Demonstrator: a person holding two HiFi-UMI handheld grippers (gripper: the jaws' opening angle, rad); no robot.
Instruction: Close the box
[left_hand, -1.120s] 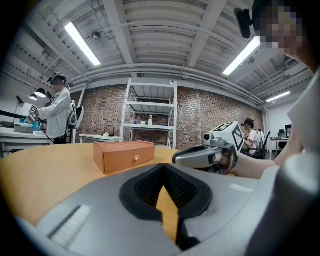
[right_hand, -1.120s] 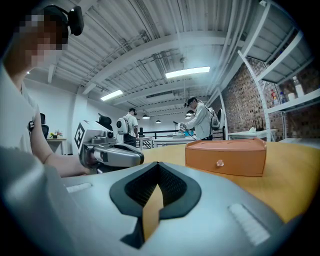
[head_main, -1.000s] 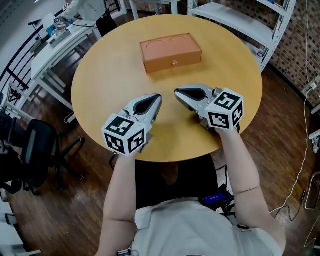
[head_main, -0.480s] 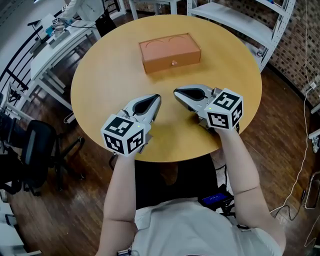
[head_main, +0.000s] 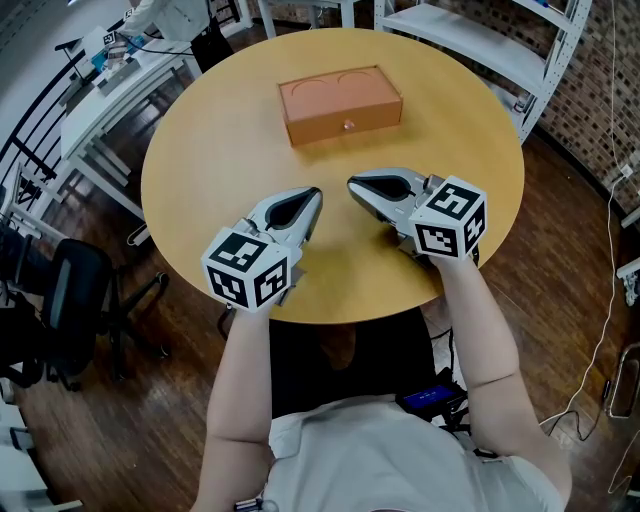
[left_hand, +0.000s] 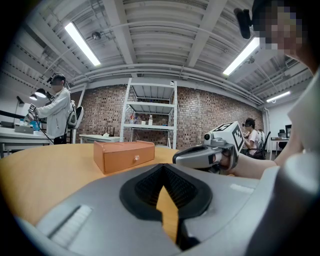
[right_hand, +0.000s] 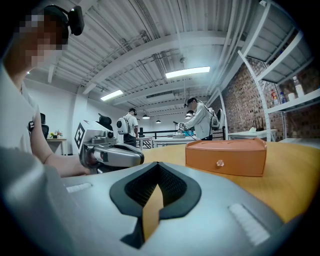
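An orange box (head_main: 341, 102) with a small knob on its front lies shut at the far side of the round wooden table (head_main: 220, 140). It shows too in the left gripper view as the box (left_hand: 124, 155) and in the right gripper view as the box (right_hand: 226, 155). My left gripper (head_main: 316, 194) rests on the table near the front edge, jaws shut and empty. My right gripper (head_main: 353, 186) rests beside it, jaws shut with nothing in them. Their tips point toward each other, a short gap apart, well short of the box.
White shelving (head_main: 500, 50) stands behind the table at the right. A white bench (head_main: 110, 80) and a black office chair (head_main: 70, 300) are at the left. People in white (left_hand: 56, 115) stand in the background. Bare tabletop lies between the grippers and the box.
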